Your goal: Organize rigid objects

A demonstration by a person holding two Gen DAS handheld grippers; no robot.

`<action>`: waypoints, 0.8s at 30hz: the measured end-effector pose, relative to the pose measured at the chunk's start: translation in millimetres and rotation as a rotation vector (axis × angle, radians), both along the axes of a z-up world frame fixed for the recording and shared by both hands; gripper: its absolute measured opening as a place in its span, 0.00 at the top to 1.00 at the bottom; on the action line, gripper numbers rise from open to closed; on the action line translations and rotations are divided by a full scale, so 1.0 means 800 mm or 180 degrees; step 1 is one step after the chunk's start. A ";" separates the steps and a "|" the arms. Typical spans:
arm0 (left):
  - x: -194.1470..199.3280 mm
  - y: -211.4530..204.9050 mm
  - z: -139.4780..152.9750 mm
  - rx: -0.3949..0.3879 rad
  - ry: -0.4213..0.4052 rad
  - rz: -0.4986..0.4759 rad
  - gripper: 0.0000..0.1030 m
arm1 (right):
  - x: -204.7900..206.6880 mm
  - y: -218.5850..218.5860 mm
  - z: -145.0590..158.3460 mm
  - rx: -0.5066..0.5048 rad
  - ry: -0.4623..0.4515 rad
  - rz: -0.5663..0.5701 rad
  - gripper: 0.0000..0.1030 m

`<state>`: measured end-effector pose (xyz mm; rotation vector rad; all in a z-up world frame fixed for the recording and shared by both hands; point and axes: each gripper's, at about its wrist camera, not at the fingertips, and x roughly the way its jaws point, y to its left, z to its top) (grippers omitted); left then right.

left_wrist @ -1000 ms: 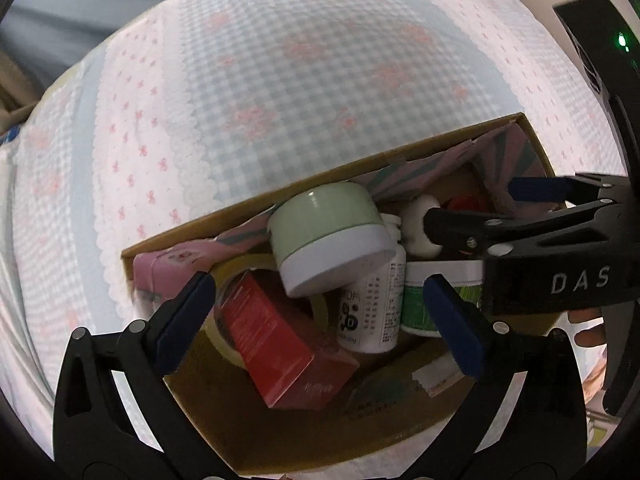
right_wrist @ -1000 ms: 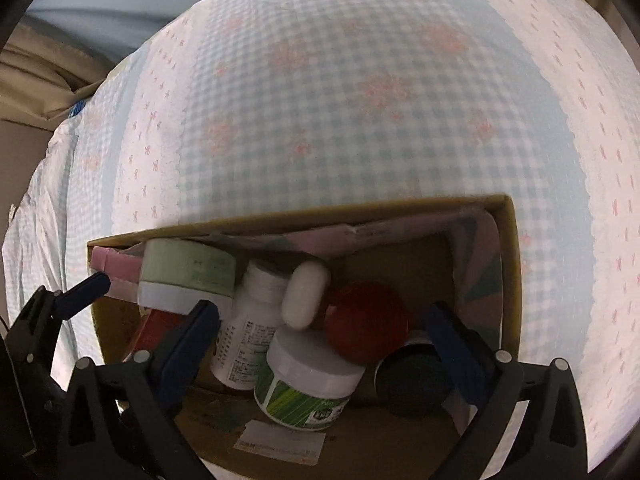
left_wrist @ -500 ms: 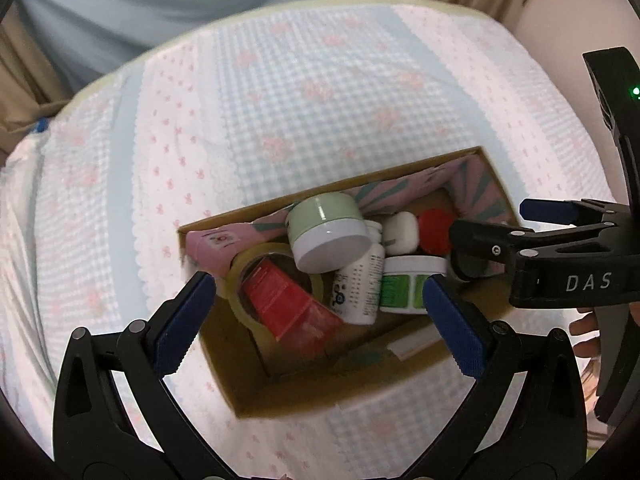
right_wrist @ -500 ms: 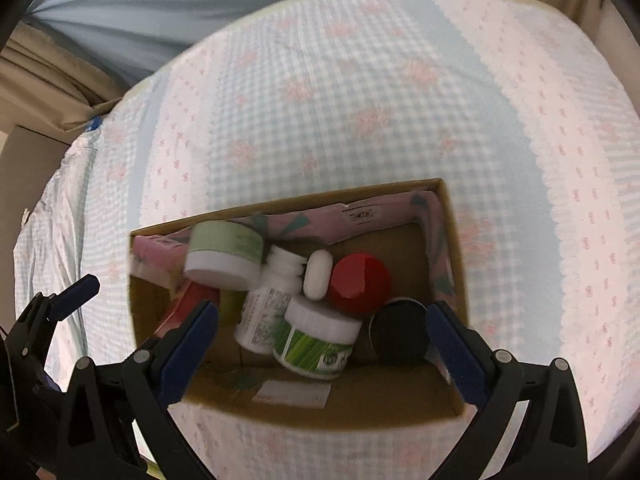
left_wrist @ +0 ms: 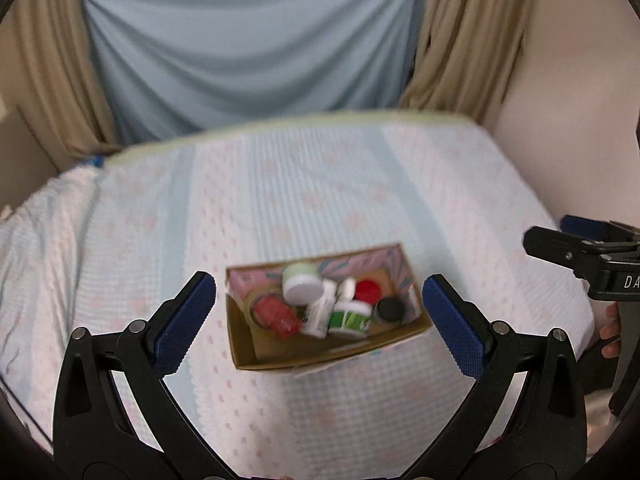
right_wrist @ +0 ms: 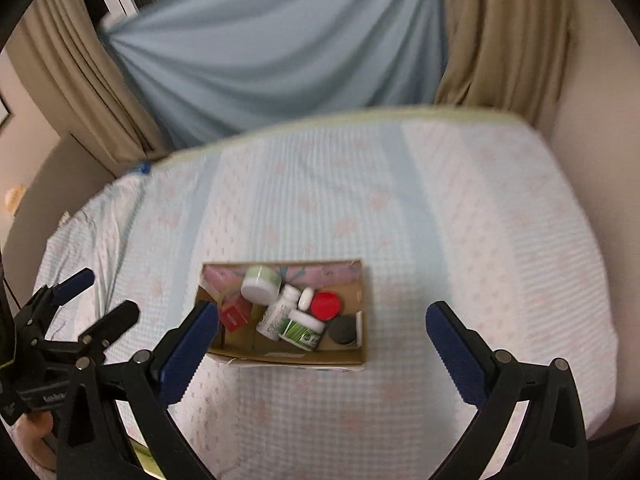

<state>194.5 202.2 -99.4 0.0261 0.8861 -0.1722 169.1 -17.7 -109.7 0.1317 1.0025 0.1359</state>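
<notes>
Both tongs, left (left_wrist: 318,320) and right (right_wrist: 320,344), are hanging wide and empty above the box (right_wrist: 296,356), whose piled jars (right_wrist: 261,284) risk toppling if nudged.

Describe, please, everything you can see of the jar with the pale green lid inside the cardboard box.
The green-lidded jar is short and round, with a pale green cap on a white base, apparently plastic. It is closed and lies tipped, its white underside facing the camera. It sits in the cardboard box toward the back left, propped on the white bottle and near the pink patterned lining. Neither gripper touches it.
</notes>
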 end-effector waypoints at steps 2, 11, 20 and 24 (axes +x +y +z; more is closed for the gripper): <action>-0.027 -0.008 0.039 -0.0043 -0.0192 0.0103 0.00 | -0.025 -0.016 0.034 -0.0054 -0.0165 -0.0036 0.00; -0.121 -0.052 0.118 -0.0245 -0.0691 0.0377 0.00 | -0.116 -0.068 0.121 -0.0308 -0.0889 -0.0088 0.00; -0.167 -0.089 0.123 -0.0190 -0.0873 0.0411 0.00 | -0.156 -0.090 0.121 -0.0356 -0.1091 -0.0120 0.00; -0.181 -0.096 0.123 -0.0261 -0.0875 0.0423 0.00 | -0.163 -0.098 0.130 -0.0391 -0.1157 -0.0134 0.00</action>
